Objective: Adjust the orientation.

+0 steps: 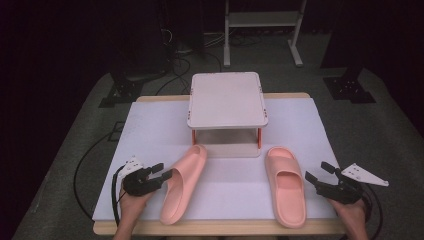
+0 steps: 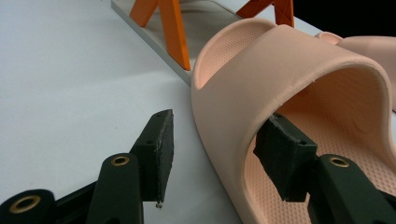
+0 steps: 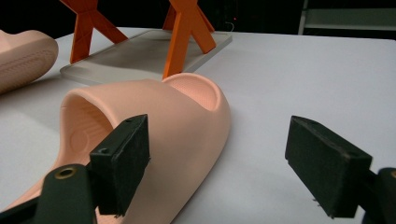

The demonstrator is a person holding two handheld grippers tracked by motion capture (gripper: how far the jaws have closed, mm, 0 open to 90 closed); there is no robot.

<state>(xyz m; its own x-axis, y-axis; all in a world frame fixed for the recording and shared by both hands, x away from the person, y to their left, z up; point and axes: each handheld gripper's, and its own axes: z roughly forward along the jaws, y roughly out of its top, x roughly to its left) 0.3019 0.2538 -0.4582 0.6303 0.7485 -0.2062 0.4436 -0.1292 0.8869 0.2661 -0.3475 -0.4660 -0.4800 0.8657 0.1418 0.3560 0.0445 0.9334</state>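
Left gripper (image 2: 212,156) is straddling the left slipper's (image 1: 184,182) side wall, jaws parted, one pad inside the strap, readying a pinch. Right gripper (image 3: 233,163) is hanging wide open; right slipper (image 3: 154,135) lying just inboard of it.

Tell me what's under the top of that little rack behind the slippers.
Under the rack top sit orange legs and a flat lower shelf, bare along its front. The top covers the rest of that shelf.
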